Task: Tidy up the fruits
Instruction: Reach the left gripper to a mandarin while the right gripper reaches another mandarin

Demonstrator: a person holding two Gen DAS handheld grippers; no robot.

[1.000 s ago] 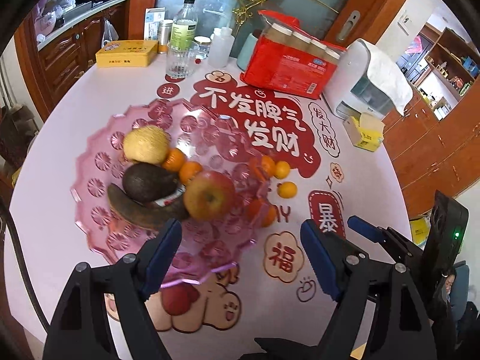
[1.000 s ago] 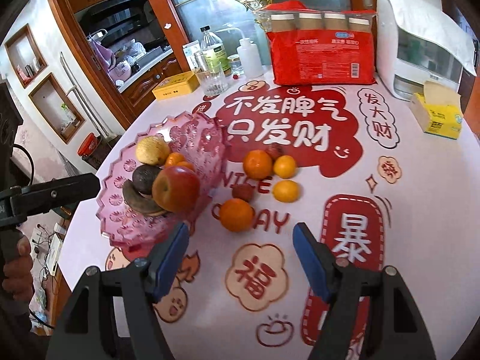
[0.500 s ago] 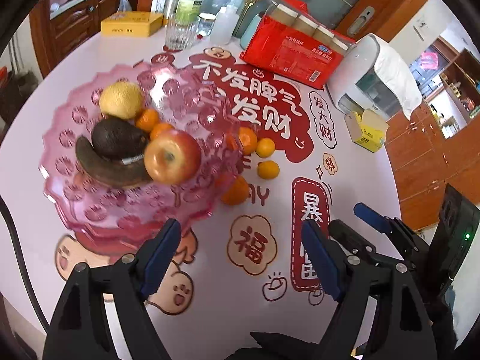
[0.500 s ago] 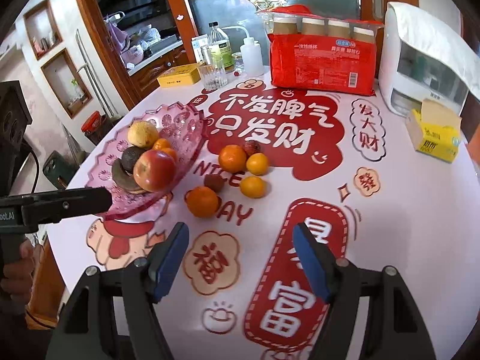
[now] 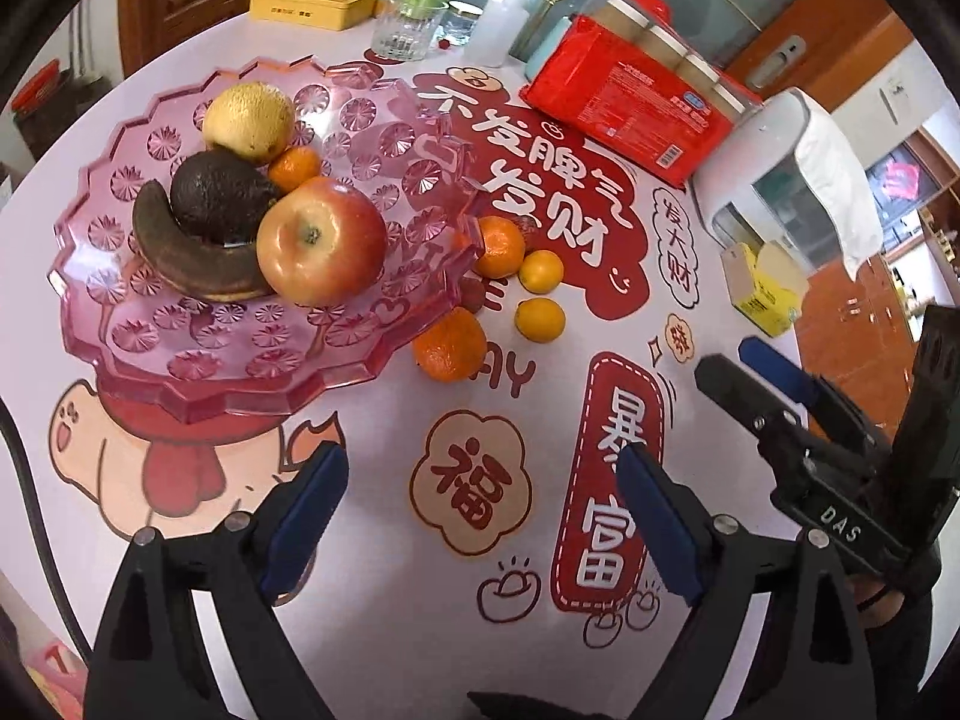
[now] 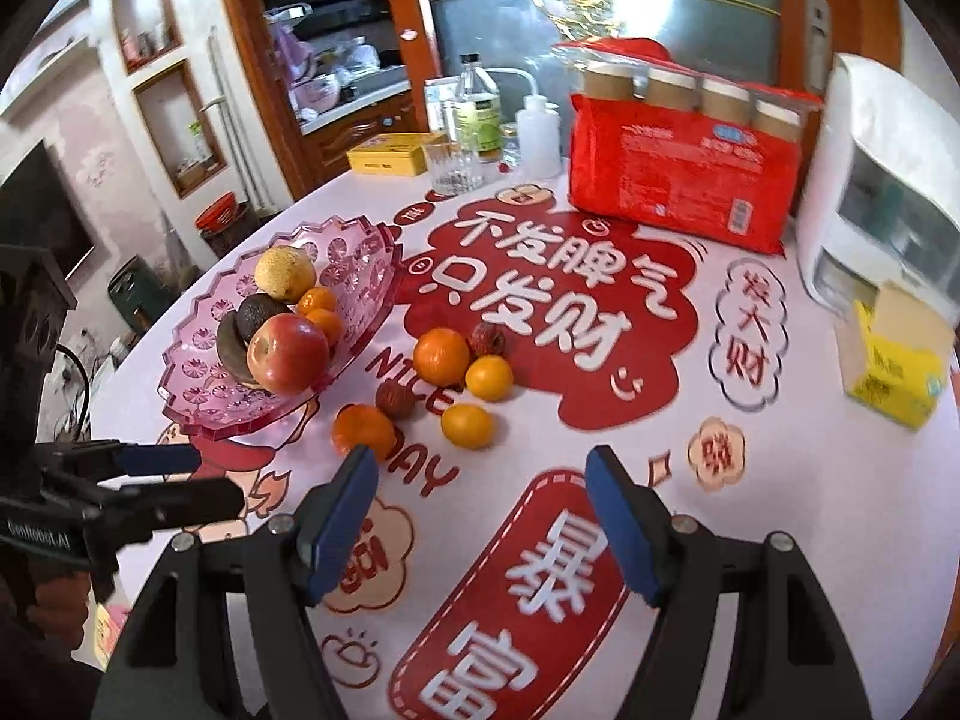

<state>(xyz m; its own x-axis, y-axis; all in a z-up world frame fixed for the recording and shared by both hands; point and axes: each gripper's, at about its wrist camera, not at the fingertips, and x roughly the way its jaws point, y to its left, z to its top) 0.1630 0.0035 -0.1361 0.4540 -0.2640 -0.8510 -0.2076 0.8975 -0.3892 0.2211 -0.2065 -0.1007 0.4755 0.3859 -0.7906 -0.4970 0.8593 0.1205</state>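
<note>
Left wrist view shows the left gripper (image 5: pixel 480 516) with its blue-padded jaws wide apart and just having opened further, nothing between them, only the printed red-and-white tablecloth (image 5: pixel 384 588) below. At ten o'clock stands the scalloped pink translucent plastic fruit dish (image 5: pixel 180 354), holding a rough yellow pear (image 5: pixel 248 120), a dark wrinkled avocado (image 5: pixel 219 195), a blackened curved banana (image 5: pixel 186 258), a glossy red apple (image 5: pixel 321 240) and a small tangerine (image 5: pixel 294 167).

Right wrist view shows the right gripper (image 6: pixel 480 516) with its jaws moderately open and empty. At twelve o'clock from it, loose on the cloth just right of the dish, lie smooth orange citrus fruits (image 6: pixel 441 357) and two bumpy reddish lychees (image 6: pixel 487 339). Further back stands a red plastic pack of brown-lidded cups (image 6: pixel 678 180).
</note>
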